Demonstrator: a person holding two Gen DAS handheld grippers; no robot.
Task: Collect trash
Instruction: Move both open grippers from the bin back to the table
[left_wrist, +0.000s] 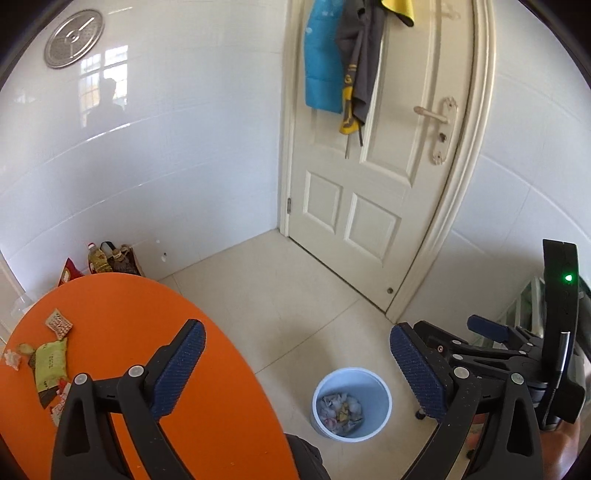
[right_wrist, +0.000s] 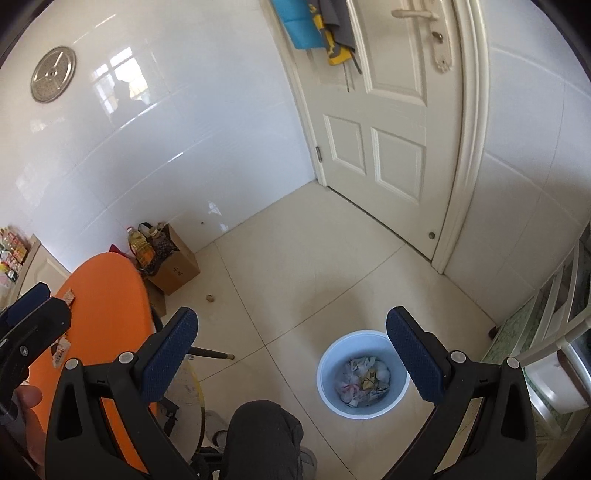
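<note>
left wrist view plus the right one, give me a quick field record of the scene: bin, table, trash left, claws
bin: round pale blue plastic bin on the tiled floor, crumpled paper and wrappers inside
table: round orange table, beside the bin
trash left: green snack wrapper, small patterned wrapper, crumpled white scraps, all on the table's far side
left claw: open, nothing between its pads
right claw: open, empty
door: cream panelled door, shut, clothes hanging on it

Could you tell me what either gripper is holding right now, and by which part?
Nothing: the left gripper and right gripper both stand open and empty.
</note>
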